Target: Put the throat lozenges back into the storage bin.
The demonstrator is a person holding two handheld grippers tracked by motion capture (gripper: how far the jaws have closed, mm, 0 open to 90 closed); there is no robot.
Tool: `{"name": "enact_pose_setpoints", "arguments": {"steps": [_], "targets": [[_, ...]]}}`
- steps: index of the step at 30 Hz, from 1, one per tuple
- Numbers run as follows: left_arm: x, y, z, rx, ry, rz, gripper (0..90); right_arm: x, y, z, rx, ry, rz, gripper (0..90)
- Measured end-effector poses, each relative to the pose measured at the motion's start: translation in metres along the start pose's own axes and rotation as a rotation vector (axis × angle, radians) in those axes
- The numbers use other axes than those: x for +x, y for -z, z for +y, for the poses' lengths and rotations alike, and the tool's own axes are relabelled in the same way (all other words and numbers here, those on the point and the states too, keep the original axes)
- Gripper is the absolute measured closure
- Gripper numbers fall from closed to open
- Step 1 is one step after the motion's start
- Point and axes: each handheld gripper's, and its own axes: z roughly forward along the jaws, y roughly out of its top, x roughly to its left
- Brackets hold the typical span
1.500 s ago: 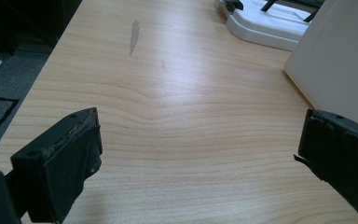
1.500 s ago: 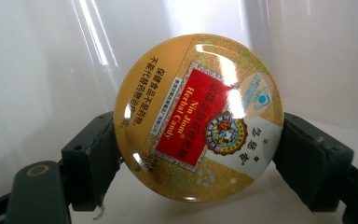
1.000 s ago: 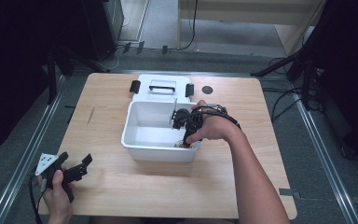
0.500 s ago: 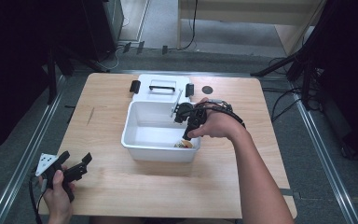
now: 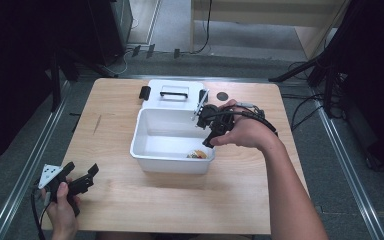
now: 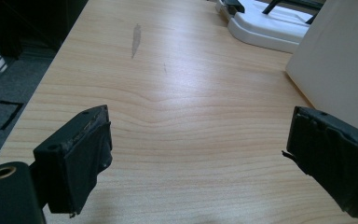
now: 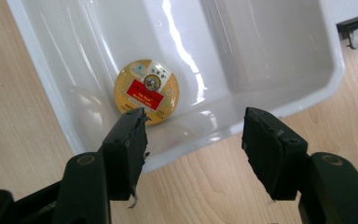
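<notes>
Our right claw (image 7: 193, 140) hangs over the white bin's (image 5: 145, 131) near right corner, angled downward, jaws just reopened slightly and empty; the round tin (image 7: 147, 90) lies inside. Our left claw (image 5: 75, 181) rests wide open left of the bin.

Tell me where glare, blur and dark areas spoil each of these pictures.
Right gripper view: bright streaks of glare run down the white bin, though the round gold tin reads sharply. Left gripper view: a soft sheen lies on the table and the near jaws are slightly blurred. High view: evenly lit tabletop, with very dark surroundings.
</notes>
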Motion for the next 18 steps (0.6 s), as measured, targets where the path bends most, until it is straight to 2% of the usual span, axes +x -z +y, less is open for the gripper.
{"name": "enact_pose_setpoints", "arguments": {"steps": [10, 14, 18], "targets": [[0.000, 0.000, 0.000, 0.002, -0.004, -0.001, 7.5, -0.003, 0.012, -0.022, 0.009, -0.017, -0.025, 39.3], [0.000, 0.000, 0.000, 0.000, -0.005, -0.002, 7.5, -0.005, 0.013, -0.029, 0.008, -0.029, -0.025, 39.0], [-0.001, 0.000, 0.000, 0.002, -0.009, -0.003, 7.5, -0.005, 0.010, -0.044, 0.025, -0.051, -0.025, 35.7]]}}
